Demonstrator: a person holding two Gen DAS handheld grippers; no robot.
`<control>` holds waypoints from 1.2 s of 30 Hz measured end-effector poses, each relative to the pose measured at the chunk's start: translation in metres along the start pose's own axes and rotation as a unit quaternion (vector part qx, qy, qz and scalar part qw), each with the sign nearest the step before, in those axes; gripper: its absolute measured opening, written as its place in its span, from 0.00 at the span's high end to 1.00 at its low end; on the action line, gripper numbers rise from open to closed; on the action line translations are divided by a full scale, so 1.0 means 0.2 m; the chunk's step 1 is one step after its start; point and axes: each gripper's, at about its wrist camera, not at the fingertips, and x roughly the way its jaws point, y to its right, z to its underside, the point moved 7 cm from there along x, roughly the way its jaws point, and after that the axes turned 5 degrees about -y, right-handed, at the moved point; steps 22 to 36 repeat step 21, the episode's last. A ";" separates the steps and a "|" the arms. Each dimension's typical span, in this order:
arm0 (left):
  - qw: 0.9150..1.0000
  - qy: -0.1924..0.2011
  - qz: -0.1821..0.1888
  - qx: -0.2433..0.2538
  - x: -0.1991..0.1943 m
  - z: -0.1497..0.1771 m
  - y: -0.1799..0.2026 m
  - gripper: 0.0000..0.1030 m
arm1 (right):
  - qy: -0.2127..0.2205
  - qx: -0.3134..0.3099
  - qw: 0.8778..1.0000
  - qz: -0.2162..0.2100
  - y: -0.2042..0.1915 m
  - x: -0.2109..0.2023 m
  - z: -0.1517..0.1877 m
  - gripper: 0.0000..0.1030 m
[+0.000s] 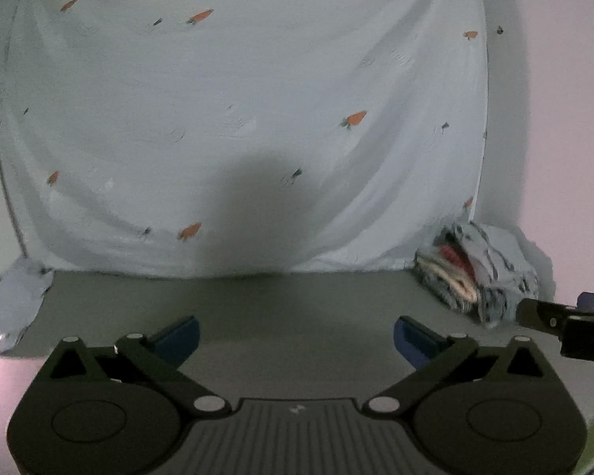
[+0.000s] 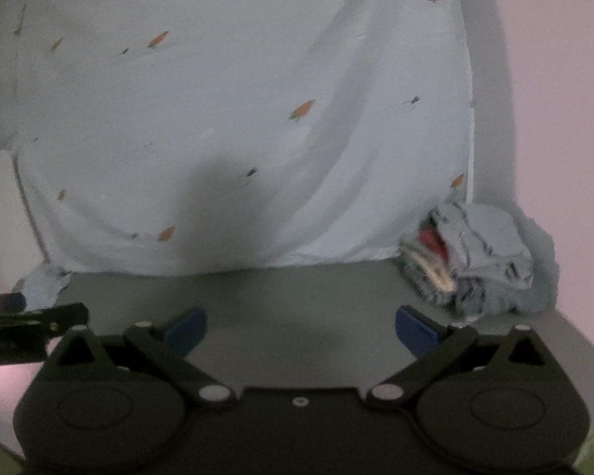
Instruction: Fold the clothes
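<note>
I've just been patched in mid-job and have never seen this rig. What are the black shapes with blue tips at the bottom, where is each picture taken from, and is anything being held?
A person holds a two-finger gripper in each hand, with a fisheye camera on each looking forward along its fingers. One picture is from the left gripper, the other from the right gripper. The black shapes are each gripper's own body; the blue tips are its fingers.

On the grey table lies a pale blue garment with a carrot print, spread flat. At its near right corner sits a pile of folded clothes.

Both grippers are open and hold nothing. Each one's edge shows in the other's view.
</note>
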 end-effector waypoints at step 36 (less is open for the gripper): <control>0.997 -0.065 -0.013 -0.039 -0.37 0.33 -0.23 0.00 | -0.091 -0.010 0.995 0.034 -0.28 -0.31 0.41 0.00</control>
